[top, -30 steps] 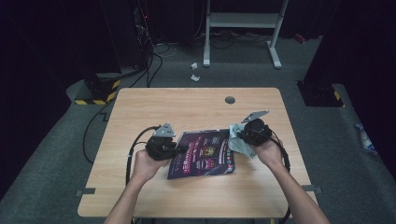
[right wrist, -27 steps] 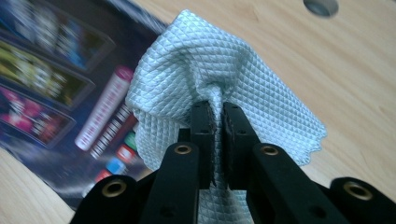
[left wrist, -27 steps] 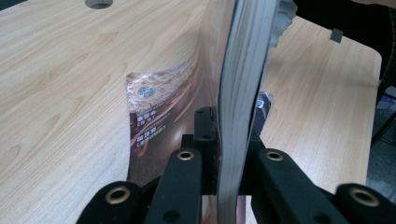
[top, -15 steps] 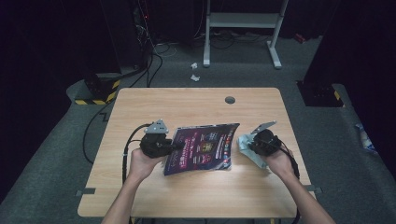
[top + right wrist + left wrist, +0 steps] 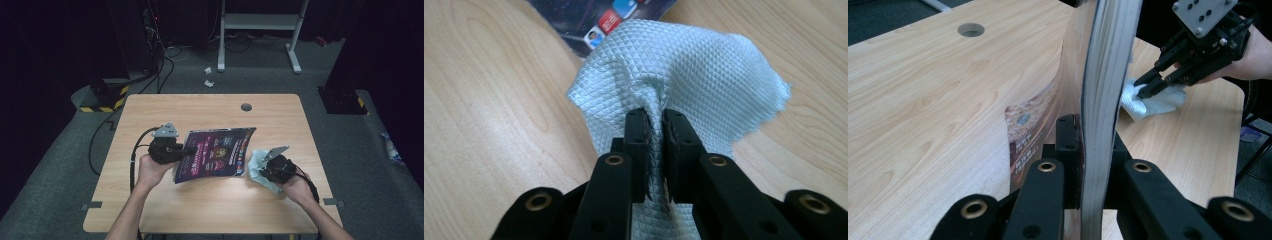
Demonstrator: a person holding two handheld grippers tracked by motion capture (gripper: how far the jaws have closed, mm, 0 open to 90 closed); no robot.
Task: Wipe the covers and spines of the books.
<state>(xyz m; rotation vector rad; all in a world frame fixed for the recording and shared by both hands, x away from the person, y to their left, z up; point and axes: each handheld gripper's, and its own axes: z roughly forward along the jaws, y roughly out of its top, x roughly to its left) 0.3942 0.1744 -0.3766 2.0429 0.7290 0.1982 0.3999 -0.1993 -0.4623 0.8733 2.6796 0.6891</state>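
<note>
Since a second ago the right gripper has dropped toward the tabletop's right edge with its pale blue cloth, while the magazine has tipped up off the wood. At the left, the left gripper is clamped on the magazine's edge, mid-table (its own view shows the page block on end between the jaws). The right gripper view shows the cloth's diamond weave pinched between the jaws, which have just been easing apart. Grey carpet, cables and a white frame lie beyond the far edge.
</note>
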